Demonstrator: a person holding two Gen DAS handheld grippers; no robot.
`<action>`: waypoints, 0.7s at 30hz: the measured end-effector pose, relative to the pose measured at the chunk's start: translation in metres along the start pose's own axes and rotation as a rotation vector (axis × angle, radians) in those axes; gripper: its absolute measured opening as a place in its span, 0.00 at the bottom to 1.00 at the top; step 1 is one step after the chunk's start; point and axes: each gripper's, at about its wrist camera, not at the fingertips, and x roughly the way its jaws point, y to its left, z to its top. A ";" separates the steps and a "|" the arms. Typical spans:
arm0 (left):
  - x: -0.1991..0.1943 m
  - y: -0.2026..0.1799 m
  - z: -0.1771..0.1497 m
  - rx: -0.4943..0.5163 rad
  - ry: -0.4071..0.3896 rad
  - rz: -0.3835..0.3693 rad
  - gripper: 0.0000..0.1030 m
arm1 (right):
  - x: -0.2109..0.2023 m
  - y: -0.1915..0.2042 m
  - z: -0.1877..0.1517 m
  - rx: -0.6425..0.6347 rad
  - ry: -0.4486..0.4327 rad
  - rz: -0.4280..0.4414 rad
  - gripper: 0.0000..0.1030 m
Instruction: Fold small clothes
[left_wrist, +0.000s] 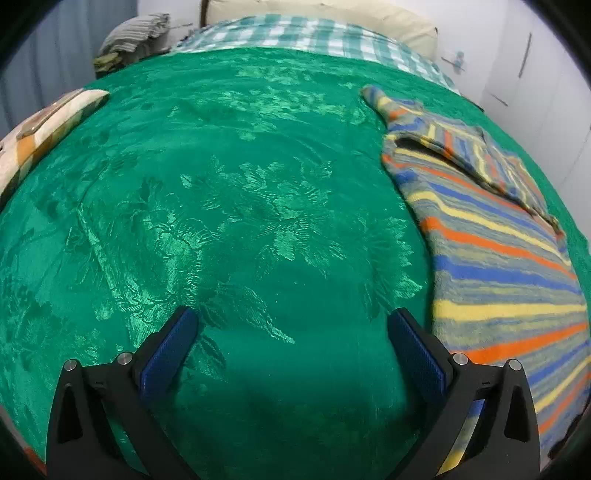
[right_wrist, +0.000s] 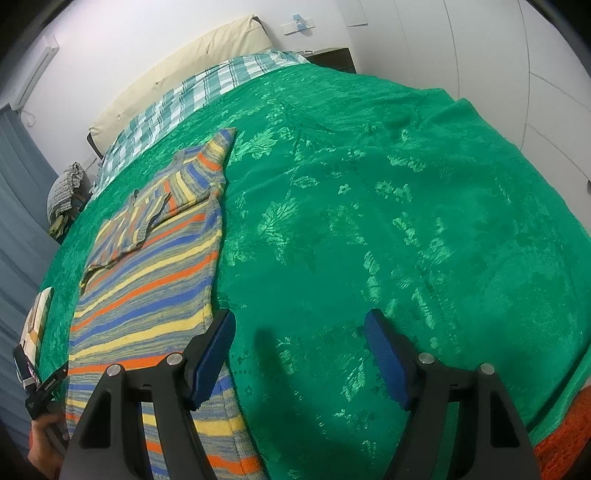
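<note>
The left tool (left_wrist: 291, 345) and right tool (right_wrist: 299, 349) both gape, holding nothing. Between them the striped knit sweater (right_wrist: 147, 291) lies flat on the green bedspread (right_wrist: 369, 221), one sleeve folded across its chest. It looks soft, light, stretchy (limp when lifted); pinching hem corners seems best.

A bed (right_wrist: 369, 229) under a green flowered cover fills the room, with a checked sheet (left_wrist: 295, 35) and a cream headboard (right_wrist: 207, 55) at its far edge. White walls (right_wrist: 147, 40) stand behind, white cupboard doors (right_wrist: 480, 55) alongside.
</note>
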 end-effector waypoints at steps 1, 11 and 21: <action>-0.004 0.001 0.002 0.006 0.025 -0.011 0.99 | -0.003 -0.001 0.003 0.005 -0.004 0.003 0.70; -0.056 -0.024 -0.043 0.025 0.288 -0.344 0.95 | -0.052 -0.011 -0.002 -0.009 0.359 0.222 0.70; -0.052 -0.059 -0.064 0.158 0.360 -0.204 0.07 | -0.003 0.043 -0.067 -0.226 0.594 0.206 0.42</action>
